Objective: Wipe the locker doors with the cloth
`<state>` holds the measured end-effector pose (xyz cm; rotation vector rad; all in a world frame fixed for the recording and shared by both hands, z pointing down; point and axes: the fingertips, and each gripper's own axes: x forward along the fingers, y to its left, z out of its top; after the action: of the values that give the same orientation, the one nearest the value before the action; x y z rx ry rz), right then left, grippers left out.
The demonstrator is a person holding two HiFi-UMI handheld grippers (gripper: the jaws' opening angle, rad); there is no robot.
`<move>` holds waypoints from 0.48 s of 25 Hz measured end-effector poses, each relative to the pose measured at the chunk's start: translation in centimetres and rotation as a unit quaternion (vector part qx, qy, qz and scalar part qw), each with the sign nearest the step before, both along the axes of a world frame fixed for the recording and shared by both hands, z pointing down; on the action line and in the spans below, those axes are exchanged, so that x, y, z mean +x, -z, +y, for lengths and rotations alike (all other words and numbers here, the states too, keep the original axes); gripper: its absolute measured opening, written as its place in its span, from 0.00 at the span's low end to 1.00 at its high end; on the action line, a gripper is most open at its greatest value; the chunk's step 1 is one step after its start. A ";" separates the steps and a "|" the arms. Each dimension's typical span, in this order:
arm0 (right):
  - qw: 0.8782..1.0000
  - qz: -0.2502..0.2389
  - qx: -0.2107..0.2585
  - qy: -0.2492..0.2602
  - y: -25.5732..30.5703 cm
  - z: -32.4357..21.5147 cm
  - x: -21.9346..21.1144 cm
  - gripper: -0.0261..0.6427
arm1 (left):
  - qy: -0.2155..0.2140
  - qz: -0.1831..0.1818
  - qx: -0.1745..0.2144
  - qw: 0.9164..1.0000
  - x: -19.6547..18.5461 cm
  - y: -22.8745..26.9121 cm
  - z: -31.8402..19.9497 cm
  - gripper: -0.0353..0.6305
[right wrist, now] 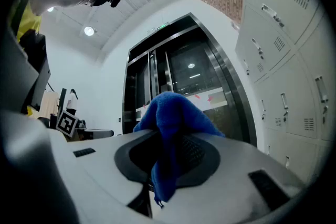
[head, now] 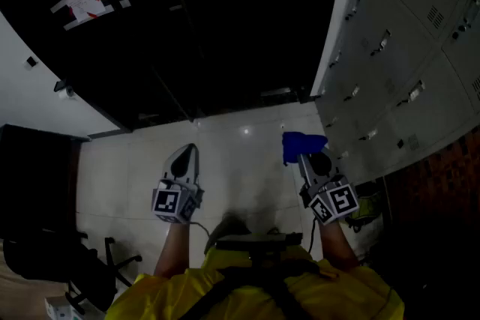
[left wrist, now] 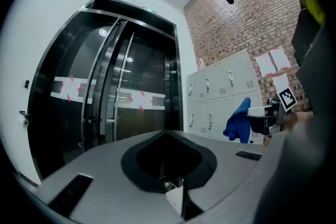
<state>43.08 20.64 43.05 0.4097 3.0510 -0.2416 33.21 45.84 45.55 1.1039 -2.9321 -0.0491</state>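
My right gripper (head: 301, 155) is shut on a blue cloth (head: 303, 143), which sticks up past its tips and drapes over the jaws in the right gripper view (right wrist: 170, 131). The grey locker doors (head: 409, 49) stand to the right, apart from the cloth; they fill the right edge of the right gripper view (right wrist: 286, 81). My left gripper (head: 185, 155) is held level with the right one over the pale floor, jaws together with nothing between them. From the left gripper view the cloth (left wrist: 239, 120) and the lockers (left wrist: 218, 97) show off to the right.
Dark glass doors (head: 225, 26) with taped paper strips face me straight ahead. A black chair (head: 52, 258) stands at the lower left. A brick wall (head: 442, 183) runs beside the lockers at right. The white tiled floor (head: 240, 154) lies below both grippers.
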 end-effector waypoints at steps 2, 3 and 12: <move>1.000 -0.003 0.006 -0.001 -0.5 -0.4 -2.9 0.14 | 0.003 0.006 -0.002 1.000 -3.5 -1.0 0.0 0.05; 1.000 -0.002 0.007 -0.003 -0.8 -0.7 -4.4 0.14 | 0.003 0.008 -0.002 1.000 -5.2 -1.5 -0.2 0.05; 0.999 0.000 0.001 -0.043 -3.6 -4.4 -26.0 0.14 | -0.041 -0.009 0.005 0.999 -27.7 -3.1 -5.6 0.05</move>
<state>17.12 16.26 46.69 0.2788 3.0609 -0.2331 5.52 40.28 48.62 1.2315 -2.9007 -0.0525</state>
